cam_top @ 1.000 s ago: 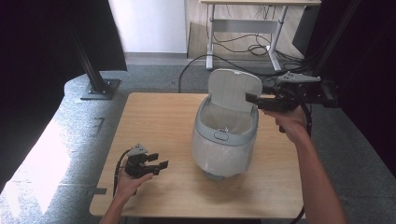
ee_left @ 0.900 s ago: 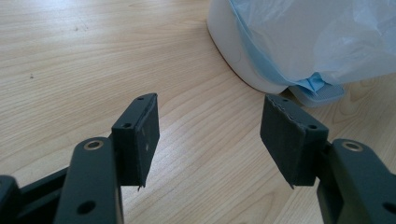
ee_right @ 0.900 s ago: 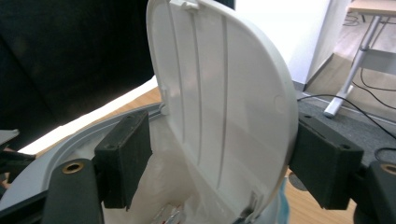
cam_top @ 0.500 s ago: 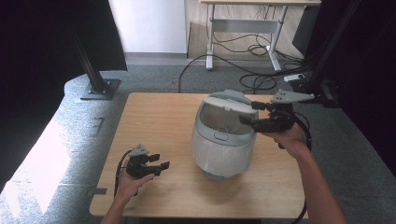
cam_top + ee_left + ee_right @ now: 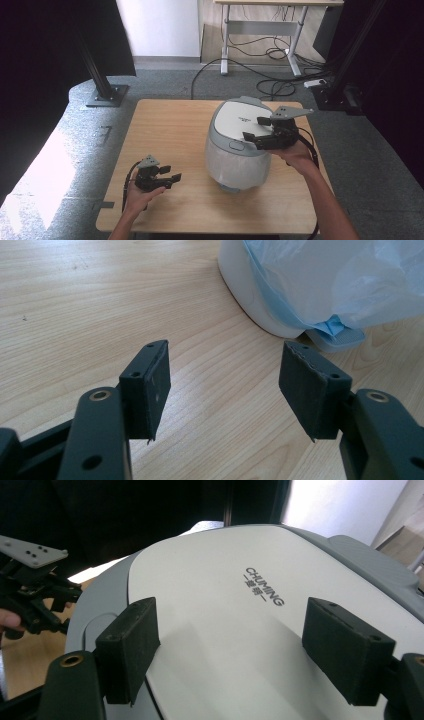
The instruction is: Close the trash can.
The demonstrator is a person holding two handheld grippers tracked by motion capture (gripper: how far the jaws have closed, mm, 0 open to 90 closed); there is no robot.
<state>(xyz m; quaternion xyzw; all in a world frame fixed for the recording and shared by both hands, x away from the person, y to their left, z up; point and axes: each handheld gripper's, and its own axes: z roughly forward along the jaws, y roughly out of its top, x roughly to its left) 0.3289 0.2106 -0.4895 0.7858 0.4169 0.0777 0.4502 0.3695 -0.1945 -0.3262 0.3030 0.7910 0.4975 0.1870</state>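
While the rice cooker (image 5: 239, 145) stands right of the middle of the wooden table (image 5: 165, 125), its lid (image 5: 240, 630) lies down flat on the body, and the right gripper (image 5: 260, 129) hangs just over that lid from the right side; its jaws have just been opening and stand wide apart with nothing between them, the white lid surface showing in the gap. Thin plastic film (image 5: 350, 280) wraps the cooker's lower body. Well apart to the left, the left gripper (image 5: 170, 175) rests low over the table near the front edge, its jaws spread and empty
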